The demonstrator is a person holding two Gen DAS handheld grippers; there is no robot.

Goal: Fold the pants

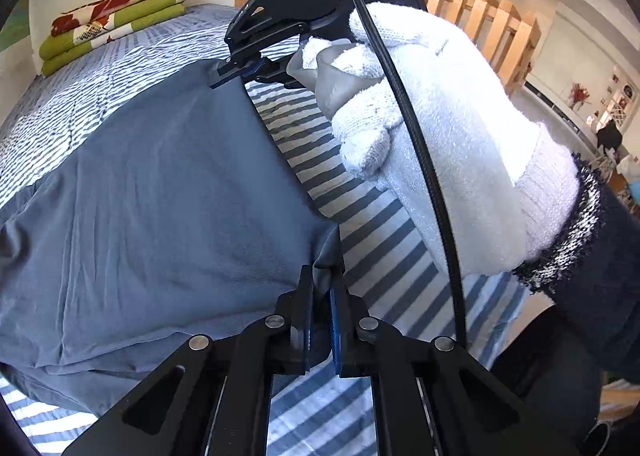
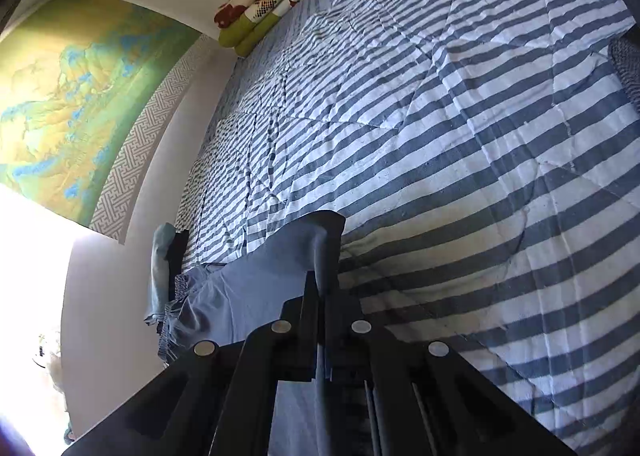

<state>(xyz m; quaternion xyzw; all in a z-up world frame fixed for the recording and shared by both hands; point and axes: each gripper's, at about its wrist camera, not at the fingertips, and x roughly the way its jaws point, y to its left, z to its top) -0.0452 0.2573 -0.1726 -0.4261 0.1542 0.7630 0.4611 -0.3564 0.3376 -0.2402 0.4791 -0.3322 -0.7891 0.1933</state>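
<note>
Grey-blue pants (image 1: 160, 196) are held stretched above the striped bed. In the left wrist view my left gripper (image 1: 323, 276) is shut on the near corner of their edge. Farther along the same edge, my right gripper (image 1: 230, 72) pinches the far corner, gripped by a white-gloved hand (image 1: 440, 128). Seen from the right wrist, the right gripper (image 2: 322, 276) is shut on a fold of the pants (image 2: 248, 288), which hang down to the left, their gathered waistband (image 2: 180, 312) low beside the wall.
A blue-and-white striped quilt (image 2: 460, 136) covers the bed. Folded green and red-patterned bedding (image 1: 108, 20) lies at the head by the wall. A wooden slatted rail (image 1: 492, 20) stands beyond the bed. A map-like picture (image 2: 64, 96) hangs on the wall.
</note>
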